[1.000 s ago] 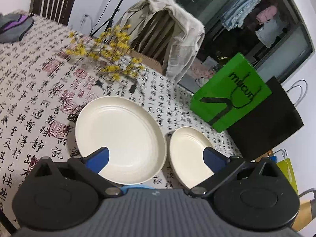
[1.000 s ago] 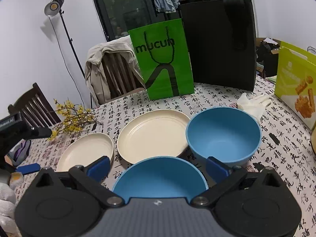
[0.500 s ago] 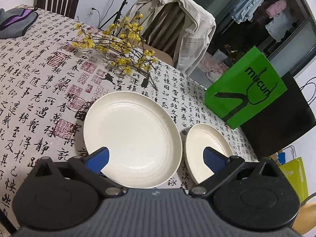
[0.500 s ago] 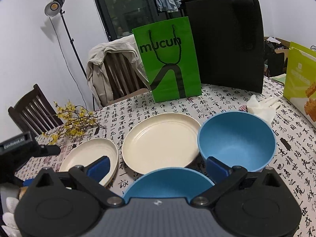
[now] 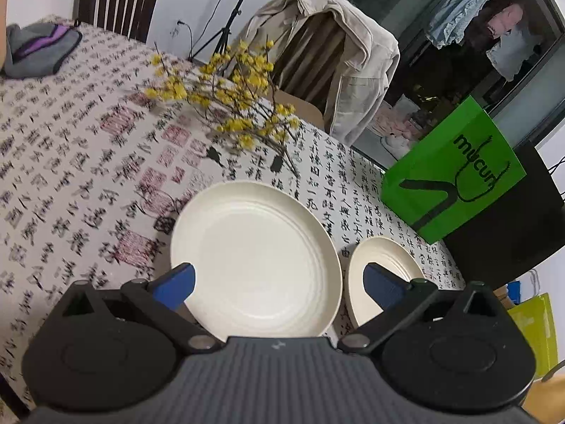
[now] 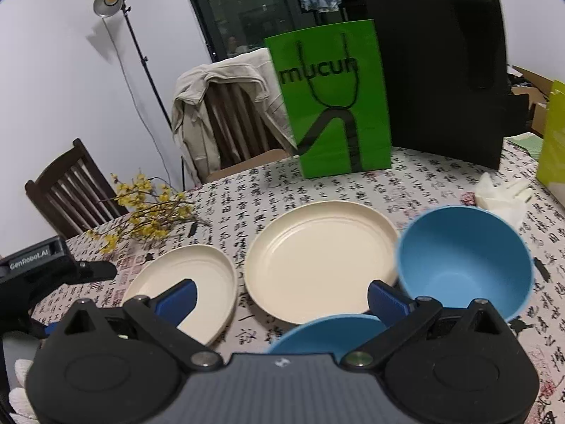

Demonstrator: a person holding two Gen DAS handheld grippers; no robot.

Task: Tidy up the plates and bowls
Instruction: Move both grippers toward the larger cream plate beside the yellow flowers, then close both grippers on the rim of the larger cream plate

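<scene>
A: Where does the left gripper (image 5: 279,282) stand against the plates?

B: It hangs over the near edge of the left plate (image 5: 256,263), tipped down toward it. The jaws are spread wide with nothing between them. The left blue finger (image 5: 174,284) lies just off that plate's left rim; the right one (image 5: 383,284) overlaps the second plate (image 5: 383,265), which sits just beside the first, further right. Whether either finger touches anything cannot be told.

A: And the right gripper (image 6: 280,298)?

B: Released too, jaws wide and holding nothing. Between its fingers lies the second plate (image 6: 317,259), a little ahead. Its left finger (image 6: 176,300) overlaps the left plate (image 6: 187,282), and its right finger (image 6: 386,300) sits against the lower left of the deep bowl (image 6: 464,265) as seen from that camera.

A: How many bowls are there?

B: Two, both blue. The deep bowl stands upright right of the second plate, its rim close to the plate's edge. The near bowl (image 6: 328,332) is right under the gripper body, only its far rim showing.

A: What else is on the table (image 5: 70,162)?

B: A yellow flower sprig (image 5: 229,102) beyond the left plate, a green bag (image 6: 335,106) standing behind the second plate, and a black bag (image 6: 441,74) to its right. A white glove (image 6: 501,198) lies behind the deep bowl. The left gripper's body (image 6: 39,272) shows at the right camera's left edge.
</scene>
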